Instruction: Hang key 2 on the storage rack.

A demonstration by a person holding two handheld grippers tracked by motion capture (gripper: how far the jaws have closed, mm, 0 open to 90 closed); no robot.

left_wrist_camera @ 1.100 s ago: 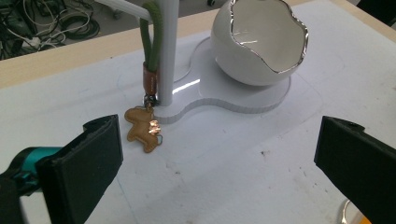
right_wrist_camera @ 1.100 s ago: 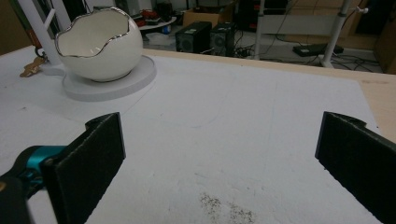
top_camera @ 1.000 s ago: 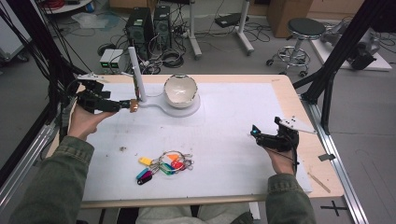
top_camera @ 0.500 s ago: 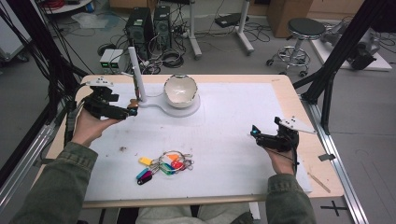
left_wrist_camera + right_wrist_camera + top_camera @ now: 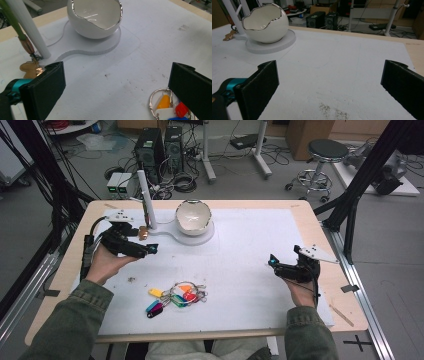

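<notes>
- Near the front edge of the white mat [image 5: 250, 270], left of centre: bunch of keys [image 5: 174, 297] on metal rings, with plastic tags in yellow, orange, red, green, blue and dark purple, fanned out flat on the mat.
- Left gripper view catches just the bunch's edge at lower right: ring, orange tag, white tag, red tag, a sliver of blue [image 5: 166, 105]. One black jaw overlaps it in that picture; contact can't be told.
- Left gripper [image 5: 145, 251]: jaws spread wide, nothing between them. High view puts it up and to the left of the keys, apart from them, tips pointing right.
- Just beyond it: white stand [image 5: 180, 232] with an upright post [image 5: 145, 200] and a round base carrying an egg-shaped white bowl [image 5: 193, 216] with a jagged metallic rim.
- Left gripper view adds detail the high view blurs: a green strap with a brown end and a small gold charm [image 5: 30, 70] lying at the post's foot, plus dirt specks on the mat.
- Right gripper [image 5: 277, 265]: jaws wide apart, empty, over the right side of the mat, well apart from keys and stand.
- Right gripper view shows the bowl [image 5: 265, 23] side-on, inside empty as far as visible, and a patch of dark crumbs [image 5: 332, 111] on the mat.
- High view also gives the wooden table [image 5: 320, 220] under the mat, plus a stool [image 5: 327, 151] and computer towers [image 5: 160, 145] on the floor behind.
</notes>
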